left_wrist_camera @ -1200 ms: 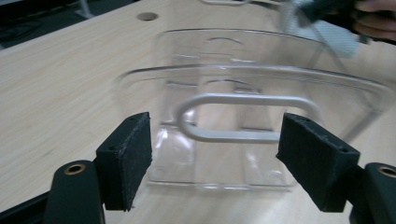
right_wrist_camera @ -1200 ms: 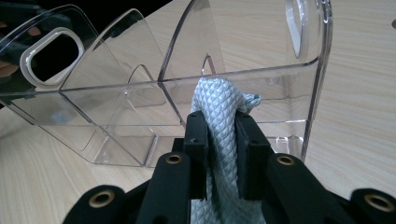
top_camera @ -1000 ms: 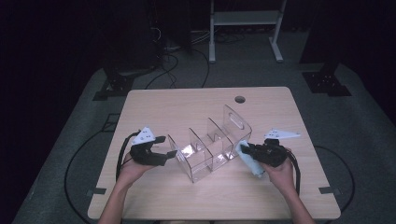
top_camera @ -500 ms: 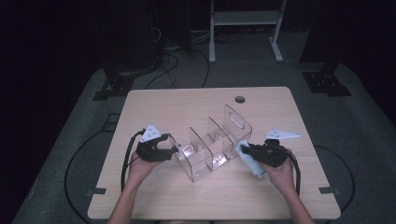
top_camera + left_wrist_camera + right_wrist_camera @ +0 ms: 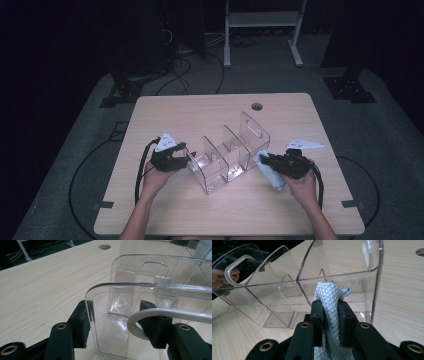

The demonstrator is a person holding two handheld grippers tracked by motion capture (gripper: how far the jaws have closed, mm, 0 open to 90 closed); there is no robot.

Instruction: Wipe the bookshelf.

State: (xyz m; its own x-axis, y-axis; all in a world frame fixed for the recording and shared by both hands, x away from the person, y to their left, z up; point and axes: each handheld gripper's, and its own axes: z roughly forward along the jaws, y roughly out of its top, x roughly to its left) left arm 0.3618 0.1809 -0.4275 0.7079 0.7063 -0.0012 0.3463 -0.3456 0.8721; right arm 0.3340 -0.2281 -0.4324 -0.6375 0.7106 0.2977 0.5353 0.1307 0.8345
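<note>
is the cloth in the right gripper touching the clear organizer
Touching. The right gripper view shows the cloth, pinched by the right gripper, pressed flat against the clear organizer wall.

The clear, glossy plastic divided organizer [image 5: 227,160] stands on the pale matt wood-grain table [image 5: 200,112]. Beside the organizer, a light-blue waffle-textured cloth [image 5: 329,302] sits between matt black rubbery pads [image 5: 318,315].

Clear acrylic divided organizer [image 5: 227,157]; pale blue-grey cloth [image 5: 332,312], diamond-quilted weave; light woodgrain table [image 5: 210,112]; black gripper jaws; white cable [image 5: 160,315].
</note>
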